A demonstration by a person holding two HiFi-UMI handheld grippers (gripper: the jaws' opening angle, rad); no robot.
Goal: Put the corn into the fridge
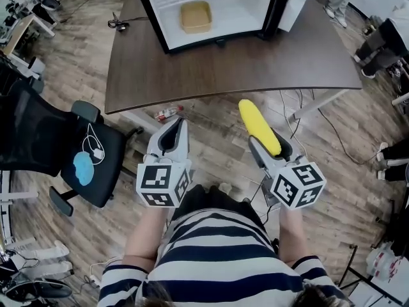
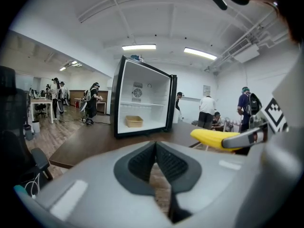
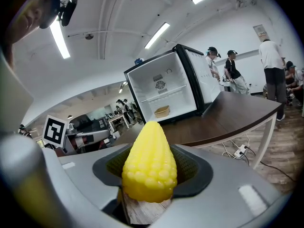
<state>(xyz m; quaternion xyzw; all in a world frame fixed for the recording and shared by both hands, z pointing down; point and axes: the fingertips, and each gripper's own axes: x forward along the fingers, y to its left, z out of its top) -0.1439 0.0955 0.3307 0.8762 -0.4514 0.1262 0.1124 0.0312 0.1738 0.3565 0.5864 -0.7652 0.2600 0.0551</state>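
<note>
Your striped shirt [image 1: 217,254] fills the bottom of the head view, with both grippers out in front of it above the wood floor [image 1: 214,142]. Your right gripper [image 1: 268,147] is clamped on the corn [image 1: 258,125]. The yellow cob pokes forward past the jaws, its tip toward the table [image 1: 255,69]. Your left gripper [image 1: 174,128] has its jaws pressed together with nothing between them. On the table the fridge [image 1: 239,8] stands open, well apart from the corn, with a tan tray [image 1: 195,16] on its floor. An office chair [image 1: 64,152] stands to your left.
</note>
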